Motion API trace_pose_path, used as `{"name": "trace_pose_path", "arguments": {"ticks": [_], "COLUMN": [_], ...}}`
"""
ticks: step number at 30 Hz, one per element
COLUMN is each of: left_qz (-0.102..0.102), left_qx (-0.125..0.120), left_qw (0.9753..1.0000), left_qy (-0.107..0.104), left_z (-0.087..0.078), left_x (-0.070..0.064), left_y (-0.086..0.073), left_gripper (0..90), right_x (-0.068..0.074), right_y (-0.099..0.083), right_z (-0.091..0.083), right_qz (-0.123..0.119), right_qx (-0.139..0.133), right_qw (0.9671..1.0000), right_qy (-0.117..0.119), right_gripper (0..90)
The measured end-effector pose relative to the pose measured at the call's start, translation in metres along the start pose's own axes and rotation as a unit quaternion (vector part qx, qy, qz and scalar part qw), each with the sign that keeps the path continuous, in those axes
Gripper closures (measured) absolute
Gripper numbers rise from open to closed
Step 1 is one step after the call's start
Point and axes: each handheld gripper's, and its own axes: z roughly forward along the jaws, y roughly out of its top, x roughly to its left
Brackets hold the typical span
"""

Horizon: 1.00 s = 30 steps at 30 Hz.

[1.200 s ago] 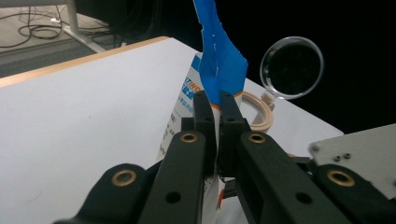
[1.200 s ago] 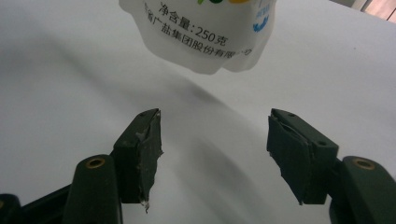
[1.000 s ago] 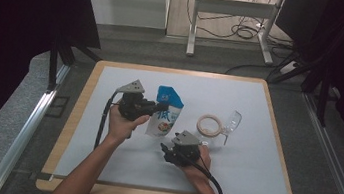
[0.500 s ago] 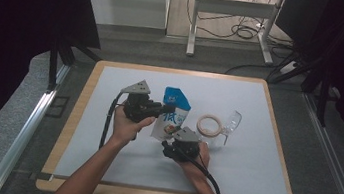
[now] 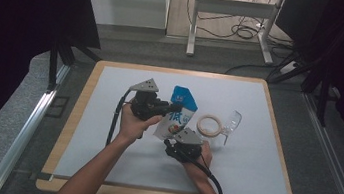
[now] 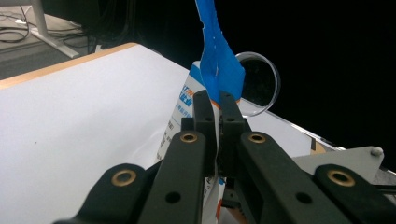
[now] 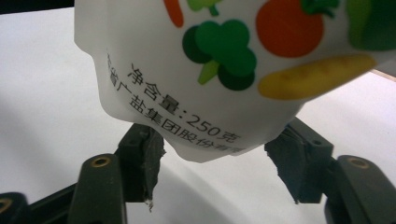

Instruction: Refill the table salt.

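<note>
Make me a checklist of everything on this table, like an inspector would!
Surface: white mat on a wood-edged table.
Job's things: blue-and-white pouch, lifted.
Clutter: tape ring; clear glass beside it.
Grippers: left tool shut on the pouch's blue top; right tool open, jaws either side of the pouch's bottom.
Cables: black ones trail from both tools; more on the floor.
Surroundings: metal stand legs, dark curtains.

Glossy plastic pouch (image 5: 176,117) — matt white mat (image 5: 252,158), wooden table rim (image 5: 277,126).
</note>
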Motion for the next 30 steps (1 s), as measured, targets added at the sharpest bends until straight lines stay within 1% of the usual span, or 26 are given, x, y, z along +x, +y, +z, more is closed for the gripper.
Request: {"name": "trace_pose_path", "arguments": {"ticks": [2, 7, 8, 10, 15, 20, 24, 27, 28, 30], "left_qz": [0.0, -0.004, -0.004, -0.005, -0.004, 0.003, 0.006, 0.001, -0.002, -0.003], "left_qx": [0.002, 0.01, 0.012, 0.014, 0.02, 0.025, 0.017, 0.012, 0.011, 0.01], "left_qw": [1.0, 0.9999, 0.9999, 0.9999, 0.9998, 0.9996, 0.9993, 0.9989, 0.9989, 0.9987], "left_qy": [0.0, -0.001, -0.001, -0.003, -0.008, -0.014, -0.032, -0.045, -0.047, -0.05], "left_z": [0.003, 0.01, 0.011, 0.014, 0.02, 0.023, 0.02, 0.017, 0.017, 0.015], "left_x": [0.0, 0.001, 0.002, 0.003, 0.002, 0.0, 0.002, 0.005, 0.005, 0.006], "left_y": [0.0, 0.0, 0.0, 0.0, 0.001, 0.001, -0.002, -0.005, -0.006, -0.006], "left_gripper": [89.9, 89.9, 89.9, 89.9, 89.9, 89.9, 89.9, 90.0, 90.0, 90.0], "right_x": [0.0, 0.003, 0.003, 0.003, 0.002, 0.001, 0.0, 0.0, 0.0, -0.001], "right_y": [0.0, -0.002, -0.002, -0.003, -0.005, -0.008, -0.011, -0.012, -0.012, -0.012], "right_z": [-0.001, -0.004, -0.004, -0.005, -0.007, -0.01, -0.01, -0.01, -0.009, -0.009], "right_qz": [0.002, 0.016, 0.013, 0.019, 0.028, 0.028, 0.03, 0.025, 0.025, 0.025], "right_qx": [0.0, 0.011, 0.013, 0.015, 0.015, 0.014, 0.012, 0.012, 0.011, 0.011], "right_qw": [1.0, 0.9996, 0.9995, 0.9992, 0.9987, 0.9989, 0.9992, 0.9995, 0.9995, 0.9996], "right_qy": [0.003, 0.022, 0.024, 0.032, 0.039, 0.034, 0.025, 0.016, 0.014, 0.01], "right_gripper": [41.1, 41.7, 41.8, 42.0, 43.3, 43.5, 42.3, 39.8, 39.1, 36.9]}}
